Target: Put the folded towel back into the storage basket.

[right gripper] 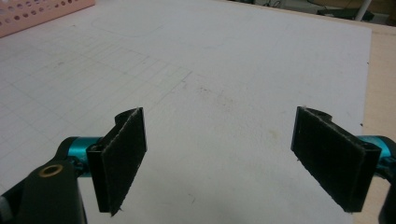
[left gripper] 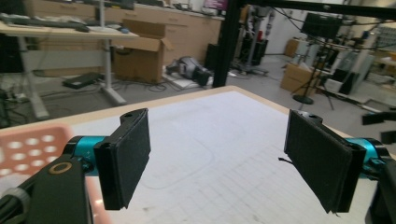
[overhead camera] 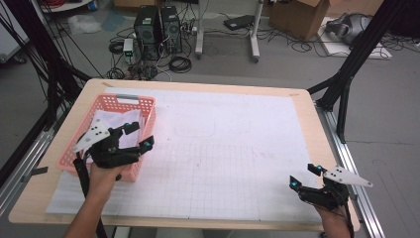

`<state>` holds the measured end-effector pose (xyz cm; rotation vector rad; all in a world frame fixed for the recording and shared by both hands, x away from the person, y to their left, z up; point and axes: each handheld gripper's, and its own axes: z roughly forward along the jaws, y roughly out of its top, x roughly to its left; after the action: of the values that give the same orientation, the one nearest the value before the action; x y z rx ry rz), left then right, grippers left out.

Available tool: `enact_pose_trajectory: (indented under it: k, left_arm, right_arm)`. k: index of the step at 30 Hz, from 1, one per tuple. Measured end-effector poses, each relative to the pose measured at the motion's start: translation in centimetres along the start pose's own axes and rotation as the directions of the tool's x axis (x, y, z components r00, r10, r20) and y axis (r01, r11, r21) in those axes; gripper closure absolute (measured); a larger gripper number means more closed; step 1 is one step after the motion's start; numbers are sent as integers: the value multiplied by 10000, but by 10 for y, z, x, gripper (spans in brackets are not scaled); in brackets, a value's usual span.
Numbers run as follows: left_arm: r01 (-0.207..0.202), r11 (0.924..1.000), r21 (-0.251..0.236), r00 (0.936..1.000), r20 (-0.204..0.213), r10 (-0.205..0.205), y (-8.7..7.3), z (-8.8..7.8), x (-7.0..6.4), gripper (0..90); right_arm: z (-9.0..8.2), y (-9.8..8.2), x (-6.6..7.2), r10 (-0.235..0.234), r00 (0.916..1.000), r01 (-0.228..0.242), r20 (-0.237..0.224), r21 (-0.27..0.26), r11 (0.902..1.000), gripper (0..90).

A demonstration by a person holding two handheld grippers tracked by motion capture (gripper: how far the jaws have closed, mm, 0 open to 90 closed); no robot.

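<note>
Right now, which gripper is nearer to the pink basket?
Left. The left gripper hovers over the basket's right side; the right gripper sits far away, near the table's front right corner.

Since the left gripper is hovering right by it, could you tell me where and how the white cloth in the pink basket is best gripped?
Probably from above: the white cloth lies loosely crumpled inside the pink basket, whose walls block any sideways approach. Pinch a raised fold near the middle, clear of the walls. The left gripper is open and already beside it.
</note>
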<state>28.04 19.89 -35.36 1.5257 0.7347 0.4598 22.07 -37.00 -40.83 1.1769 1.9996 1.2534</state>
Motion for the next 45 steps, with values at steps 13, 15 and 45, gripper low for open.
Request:
enact_pose_trajectory:
  k: [13,15,45]
  left_arm:
    - [-172,9988,459,9961,875,131,-19,18,-36,235]
    - [-124,9983,576,9957,928,70,-24,19,-38,235]
    - [-275,9921,1221,9863,1648,70,-41,38,-55,239]
  right_arm:
    - [-7,3,3,-85,10000,85,29,-158,9998,170]
    - [-7,3,3,-91,9999,91,50,-151,9998,170]
    - [-2,1,9,-188,9998,188,-96,-19,9998,170]
